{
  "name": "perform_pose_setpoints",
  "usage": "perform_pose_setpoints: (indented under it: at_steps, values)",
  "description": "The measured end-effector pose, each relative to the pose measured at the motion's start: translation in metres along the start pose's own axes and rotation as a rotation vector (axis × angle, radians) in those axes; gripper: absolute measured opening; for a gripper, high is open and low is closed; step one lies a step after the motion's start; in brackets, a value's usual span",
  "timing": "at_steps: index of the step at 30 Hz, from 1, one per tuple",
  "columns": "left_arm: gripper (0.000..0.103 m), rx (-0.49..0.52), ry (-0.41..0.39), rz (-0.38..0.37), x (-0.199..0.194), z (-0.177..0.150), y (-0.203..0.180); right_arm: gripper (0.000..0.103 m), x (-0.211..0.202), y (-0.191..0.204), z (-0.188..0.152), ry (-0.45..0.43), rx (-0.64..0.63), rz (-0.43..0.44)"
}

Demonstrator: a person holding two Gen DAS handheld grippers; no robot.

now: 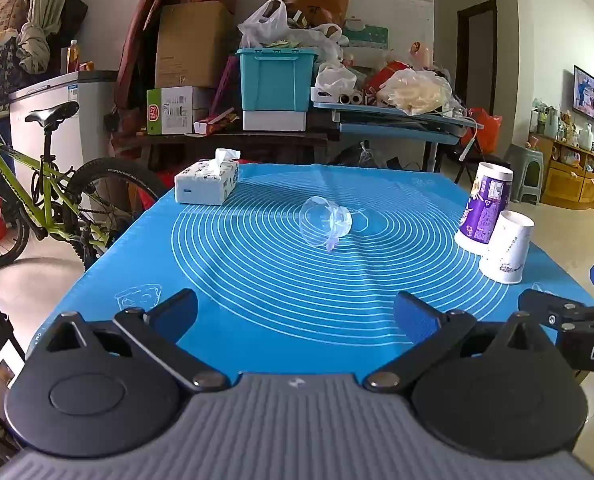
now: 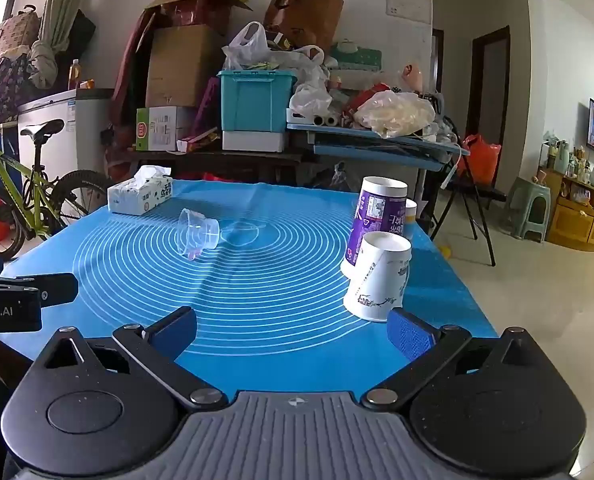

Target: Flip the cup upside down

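Clear plastic cup [image 1: 325, 221] lies on its side near centre of the ring pattern on the blue mat [image 1: 257, 280], mouth facing roughly twd the left wrist cam, base pointing away. Not yet flipped, not held by anything; judging from that, task is at the start/approach stage: grasp, lift, rotate and set down rim-first all still left. Two paper cups already stand mouth-down to the right of the clear cup: purple cup [image 1: 484, 209] behind, white cup [image 1: 505, 253] in front, the two appear to touch or nearly so; a third small cup [image 2: 409, 218] peeks out behind the purple one in right view. Tissue box [image 1: 207, 182] sits left-rear of the clear cup, well apart. Left gripper [image 1: 297, 316] fingers spread wide, nothing btwn them, well short of the clear cup, aimed about straight at it. Right gripper [image 2: 293, 332] fingers also spread, empty; white cup just beyond its right finger tip, contact can't tell. Cup look: thin, transparent, glare-y, tapered, edges hard to read vs mat lines; small pinkish tab or bit at its lower rim, can't tell what. Prob light and squashy, likely rolls if nudged. Mat has a fold ridge near the cup on the surface.
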State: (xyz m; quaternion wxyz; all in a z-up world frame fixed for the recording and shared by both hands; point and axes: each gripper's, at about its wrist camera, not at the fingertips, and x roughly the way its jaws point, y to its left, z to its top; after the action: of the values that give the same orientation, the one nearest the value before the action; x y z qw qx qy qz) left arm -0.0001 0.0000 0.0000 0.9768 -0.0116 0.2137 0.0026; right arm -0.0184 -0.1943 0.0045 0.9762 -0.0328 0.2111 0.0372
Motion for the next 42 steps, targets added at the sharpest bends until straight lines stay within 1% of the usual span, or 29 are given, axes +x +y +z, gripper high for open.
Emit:
perform_pose_setpoints:
  at_steps: [33, 42]
  values:
    - [0.103, -0.006, 0.010, 0.011, 0.0020, -0.0031, 0.0058, 0.103, 0.0008, 0.0013, 0.0005, 0.009, 0.004, 0.004]
    - [0.103, -0.006, 0.011, 0.013, 0.0023, -0.0034, 0.0069, 0.103, 0.0031, 0.0000, -0.0003, 0.021, 0.022, 0.023]
